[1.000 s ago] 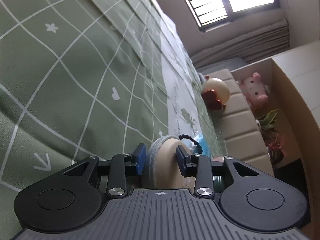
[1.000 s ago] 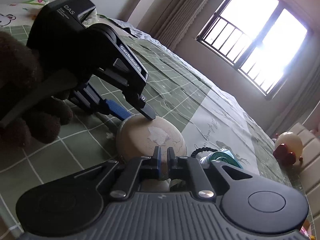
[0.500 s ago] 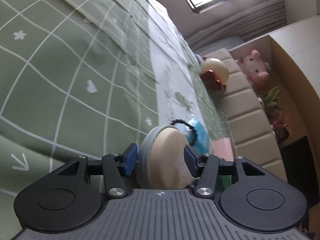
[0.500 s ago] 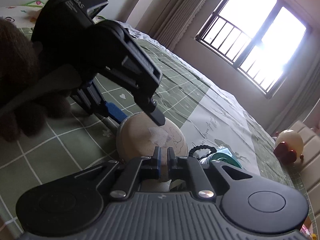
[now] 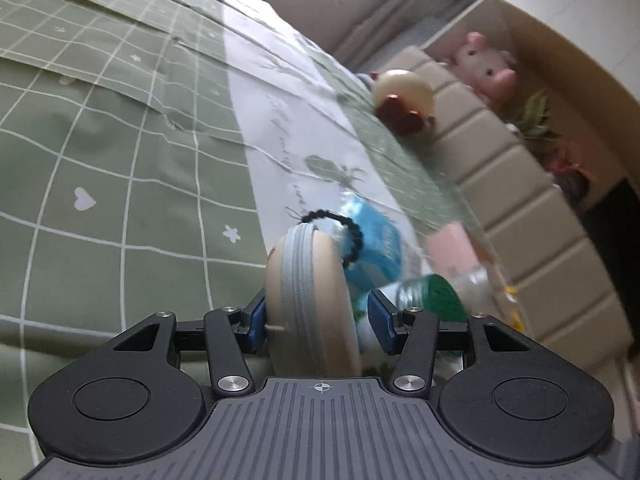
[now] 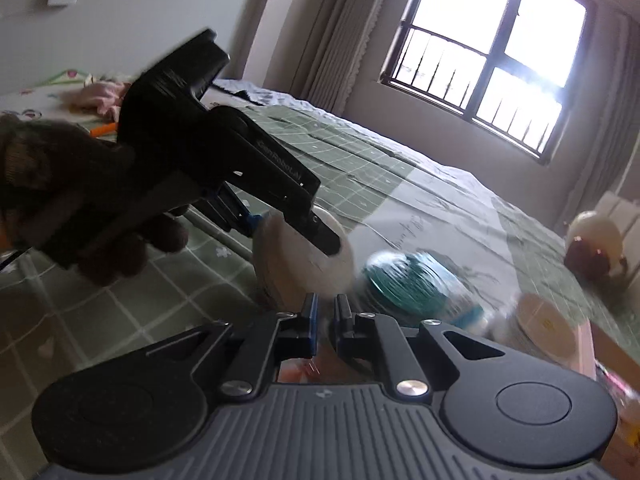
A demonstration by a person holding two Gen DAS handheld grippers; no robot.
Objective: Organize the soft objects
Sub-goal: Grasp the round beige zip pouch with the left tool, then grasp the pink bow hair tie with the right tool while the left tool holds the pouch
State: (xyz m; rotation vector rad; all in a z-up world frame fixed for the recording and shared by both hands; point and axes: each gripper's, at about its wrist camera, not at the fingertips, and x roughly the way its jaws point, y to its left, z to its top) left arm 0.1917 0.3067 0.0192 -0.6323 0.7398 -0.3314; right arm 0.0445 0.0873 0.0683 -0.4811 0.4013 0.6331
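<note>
Left wrist view: left gripper (image 5: 316, 318) spread around a beige zippered pouch (image 5: 310, 296) at lower center, on a green grid bedspread (image 5: 100, 128). Right gripper (image 6: 324, 320) nearly closed, barred window (image 6: 484, 52) upper right.

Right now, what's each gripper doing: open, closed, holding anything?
Left gripper: open around the beige pouch; only one pad touches, not clamped.
Right gripper: nearly closed; whether it grips anything cannot be told.

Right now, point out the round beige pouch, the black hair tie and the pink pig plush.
round beige pouch (image 5: 310, 300), left wrist view, on its grey zipper band.
black hair tie (image 5: 354, 232), left wrist view, on its right curve.
pink pig plush (image 5: 486, 68), left wrist view, on its face.
</note>
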